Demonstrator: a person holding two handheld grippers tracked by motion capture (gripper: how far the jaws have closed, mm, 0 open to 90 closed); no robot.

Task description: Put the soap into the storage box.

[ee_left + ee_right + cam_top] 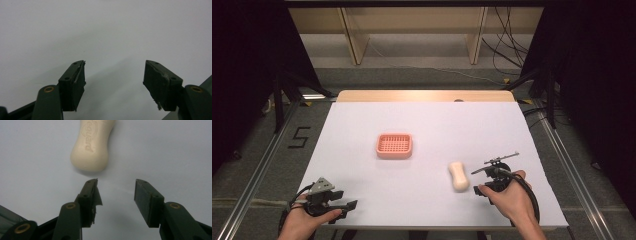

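Observation:
A cream bar of soap [458, 175] lies flat on the white table cover, right of centre. Its rounded end [91, 147] shows just beyond the jaws in the right gripper view, a little left of them. My right gripper [479, 190] sits close to the soap's near right side, open with nothing between its jaws [116, 182]. A pink slotted soap dish [394, 145] rests near the table's middle, empty. My left gripper [351, 206] hovers at the near left edge, open over bare white cover [115, 62].
The white cover [427, 125] spans most of the table, with a wooden strip [427, 95] bare along the far edge. Beyond it stand wooden shelf legs [354, 40] and loose cables [504, 50] on the floor. Metal rails [259, 165] run along both sides.

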